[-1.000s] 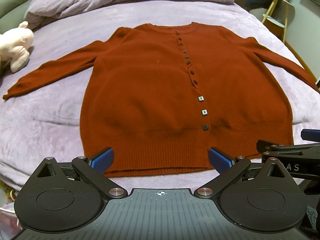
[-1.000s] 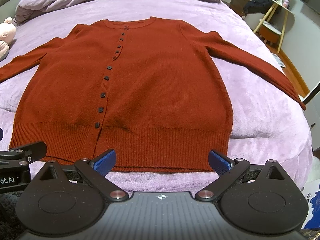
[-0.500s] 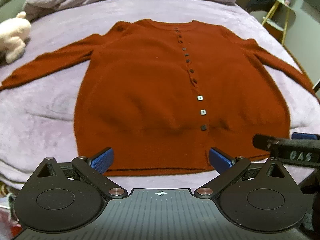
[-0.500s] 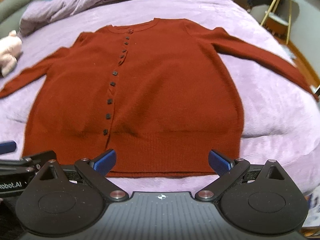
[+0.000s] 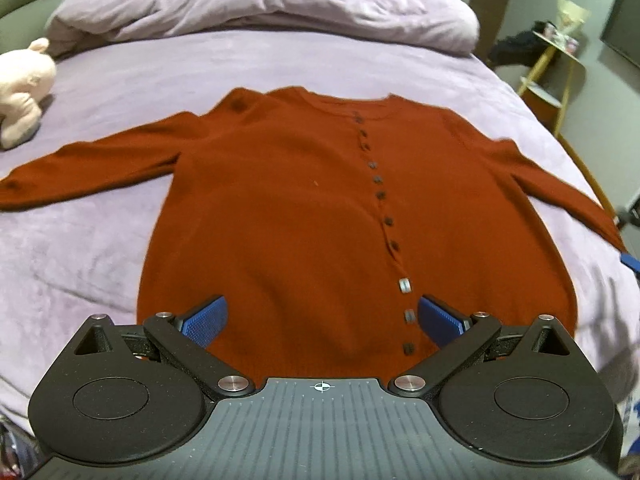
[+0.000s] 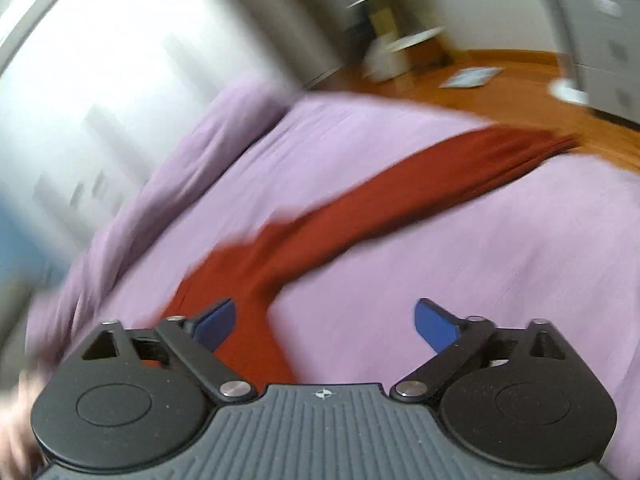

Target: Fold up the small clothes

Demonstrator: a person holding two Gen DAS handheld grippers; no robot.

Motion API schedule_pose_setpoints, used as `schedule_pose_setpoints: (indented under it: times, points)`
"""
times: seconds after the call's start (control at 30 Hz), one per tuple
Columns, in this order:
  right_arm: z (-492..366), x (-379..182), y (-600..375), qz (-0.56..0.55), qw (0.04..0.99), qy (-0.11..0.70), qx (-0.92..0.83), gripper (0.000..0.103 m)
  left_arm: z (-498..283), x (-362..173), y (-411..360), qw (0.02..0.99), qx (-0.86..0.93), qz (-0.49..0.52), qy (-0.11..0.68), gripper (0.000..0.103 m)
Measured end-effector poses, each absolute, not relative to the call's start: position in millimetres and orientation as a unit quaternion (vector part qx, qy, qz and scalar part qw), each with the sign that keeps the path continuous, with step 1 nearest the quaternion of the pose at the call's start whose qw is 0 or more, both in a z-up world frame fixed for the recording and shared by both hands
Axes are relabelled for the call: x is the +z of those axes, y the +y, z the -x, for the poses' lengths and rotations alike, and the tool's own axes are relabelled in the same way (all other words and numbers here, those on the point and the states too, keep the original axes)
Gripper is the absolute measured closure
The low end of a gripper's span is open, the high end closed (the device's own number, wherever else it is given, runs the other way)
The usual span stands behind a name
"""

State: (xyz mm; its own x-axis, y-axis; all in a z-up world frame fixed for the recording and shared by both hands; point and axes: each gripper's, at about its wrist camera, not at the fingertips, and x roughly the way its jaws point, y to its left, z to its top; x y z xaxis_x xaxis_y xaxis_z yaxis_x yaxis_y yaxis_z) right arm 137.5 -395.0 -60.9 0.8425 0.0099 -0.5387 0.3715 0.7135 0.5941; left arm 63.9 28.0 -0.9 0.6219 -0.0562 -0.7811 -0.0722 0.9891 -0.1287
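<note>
a rust-red cardigan (image 5: 320, 216) lies flat and buttoned on the purple bed (image 5: 100, 248), sleeves spread left and right. the left tool (image 5: 322, 318) hovers over its near hem with blue pads wide apart. the right tool (image 6: 325, 322), also spread apart and gripping nothing, faces the right sleeve (image 6: 400, 200) in a blurred view

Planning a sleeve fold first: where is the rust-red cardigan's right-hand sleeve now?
In the right wrist view, the sleeve runs diagonally across the purple bedspread, its cuff near the bed edge by the wooden floor, ahead of the open right gripper.
</note>
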Motion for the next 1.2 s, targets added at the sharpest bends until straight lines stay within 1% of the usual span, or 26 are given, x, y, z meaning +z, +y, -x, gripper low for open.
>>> schedule_pose_setpoints:
  times: [0.03, 0.07, 0.1, 0.13, 0.2, 0.27, 0.33, 0.43, 0.5, 0.53, 0.57, 0.6, 0.67, 0.73, 0.83, 0.9, 0.97, 1.03, 1.1, 1.17, 1.2]
  points:
    - [-142.6, -68.2, -418.6, -0.394, 0.875, 0.25, -0.128, 0.035, -68.7, -0.8, 29.1, 0.899, 0.007, 0.081, 0.43, 0.0]
    - [-147.6, -75.9, -441.1, -0.425, 0.859, 0.242, -0.148, 0.046, -72.0, -2.0, 30.3, 0.899, 0.008, 0.089, 0.429, 0.0]
    - [-153.0, -84.7, -463.0, -0.454, 0.841, 0.241, -0.169, 0.051, -75.5, -3.2, 31.7, 0.898, 0.008, 0.098, 0.43, 0.0]
    - [-156.7, -95.5, -482.0, -0.481, 0.82, 0.241, -0.195, 0.06, -80.6, -4.7, 32.4, 0.895, 0.008, 0.107, 0.432, 0.0]
    - [-159.2, -116.7, -511.6, -0.52, 0.788, 0.234, -0.23, 0.061, -87.0, -8.0, 34.9, 0.891, 0.011, 0.12, 0.438, 0.0]
    - [-161.4, -135.0, -532.9, -0.561, 0.759, 0.224, -0.242, 0.07, -95.3, -11.5, 35.3, 0.886, 0.013, 0.127, 0.445, 0.0]
    - [-163.7, -146.2, -546.0, -0.593, 0.741, 0.2, -0.242, 0.074, -101.2, -15.4, 34.6, 0.883, 0.014, 0.129, 0.452, 0.001]
    - [-169.6, -156.6, -555.4, -0.602, 0.737, 0.177, -0.251, 0.074, -107.7, -20.1, 34.9, 0.879, 0.01, 0.131, 0.459, 0.003]
    - [-176.3, -158.8, -557.2, -0.599, 0.741, 0.171, -0.251, 0.077, -110.7, -22.1, 35.6, 0.878, 0.002, 0.132, 0.461, 0.005]
    - [-179.5, -158.3, -558.6, -0.591, 0.746, 0.176, -0.251, 0.082, -112.8, -22.6, 36.5, 0.877, -0.001, 0.133, 0.462, 0.006]
    - [-182.0, -157.0, -563.0, -0.58, 0.753, 0.181, -0.252, 0.093, -114.6, -22.8, 37.6, 0.877, -0.004, 0.136, 0.461, 0.007]
    - [-186.8, -152.5, -565.7, -0.563, 0.763, 0.188, -0.254, 0.096, -116.7, -23.0, 39.1, 0.877, -0.008, 0.14, 0.46, 0.007]
    - [-196.7, -135.4, -560.5, -0.504, 0.791, 0.215, -0.272, 0.097, -121.7, -22.3, 41.7, 0.877, -0.019, 0.151, 0.456, 0.007]
    - [-206.9, -107.1, -538.1, -0.432, 0.836, 0.208, -0.266, 0.097, -129.2, -19.5, 43.6, 0.879, -0.041, 0.167, 0.445, 0.008]
    - [-225.0, -53.8, -472.3, -0.301, 0.921, 0.179, -0.17, 0.097, -144.2, -11.9, 42.3, 0.886, -0.083, 0.181, 0.418, 0.009]
    - [-235.6, -26.0, -413.5, -0.234, 0.956, 0.167, -0.066, 0.097, -154.6, -6.9, 38.9, 0.892, -0.105, 0.185, 0.4, 0.008]
    - [-241.6, -11.8, -355.1, -0.178, 0.97, 0.165, 0.029, 0.097, -167.2, -5.5, 37.4, 0.894, -0.123, 0.194, 0.384, 0.008]
    - [-243.1, -11.9, -300.1, -0.136, 0.969, 0.174, 0.112, 0.097, -179.8, -8.9, 37.8, 0.89, -0.132, 0.206, 0.385, 0.008]
    - [-242.7, -25.3, -253.6, -0.105, 0.959, 0.197, 0.173, 0.095, -194.4, -17.4, 40.4, 0.882, -0.141, 0.221, 0.392, 0.008]
    - [-243.7, -45.6, -226.4, -0.104, 0.942, 0.245, 0.205, 0.086, -206.8, -28.9, 43.3, 0.872, -0.147, 0.234, 0.405, 0.009]
    - [-243.1, -57.0, -219.5, -0.111, 0.934, 0.269, 0.206, 0.084, -211.4, -34.7, 46.3, 0.867, -0.145, 0.241, 0.411, 0.009]
